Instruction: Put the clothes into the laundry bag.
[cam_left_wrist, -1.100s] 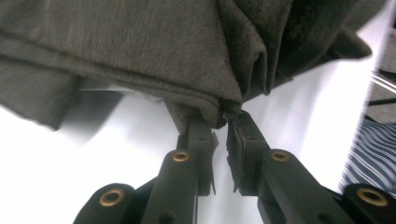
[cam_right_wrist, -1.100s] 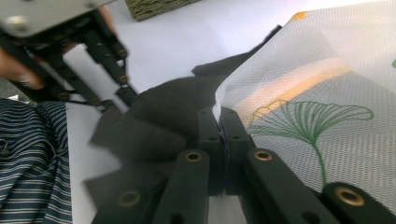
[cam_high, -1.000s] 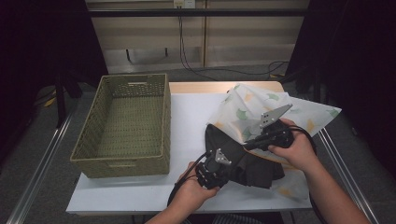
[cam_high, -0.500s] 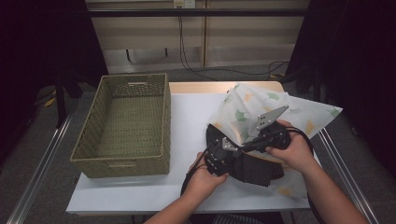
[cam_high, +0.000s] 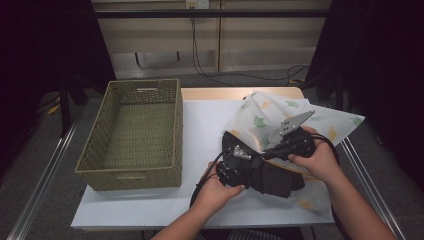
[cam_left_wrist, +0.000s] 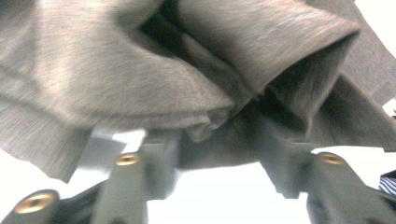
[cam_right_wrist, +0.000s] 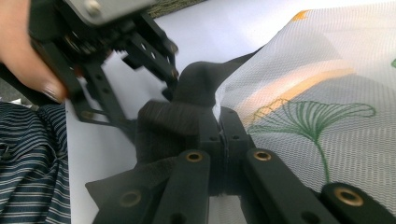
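Observation:
A white mesh bag (cam_high: 280, 112) printed with green and yellow leaves lies at the right of the table, with a dark garment (cam_high: 275, 180) bunched at its mouth. My right gripper (cam_high: 265, 154) is shut on the bag's edge; in the right gripper view the jaws (cam_right_wrist: 223, 135) meet on the mesh (cam_right_wrist: 327, 93) beside the dark cloth (cam_right_wrist: 196, 84). My left gripper (cam_high: 252, 165) is pushed into the garment from the left. Its jaws have just been opening, and in the left gripper view they (cam_left_wrist: 219, 154) stand apart with the cloth (cam_left_wrist: 116, 70) draped loosely over and between them.
An empty woven basket (cam_high: 130, 175) stands at the left of the white table (cam_high: 205, 120). The left gripper (cam_right_wrist: 170, 65) shows close by in the right gripper view, with the person's striped clothing (cam_right_wrist: 32, 158) below it. Cables trail from both grippers.
The left hand has edged up and to the right, toward the bag's mouth, and the dark garment has bunched up there. The right hand has held still on the bag.

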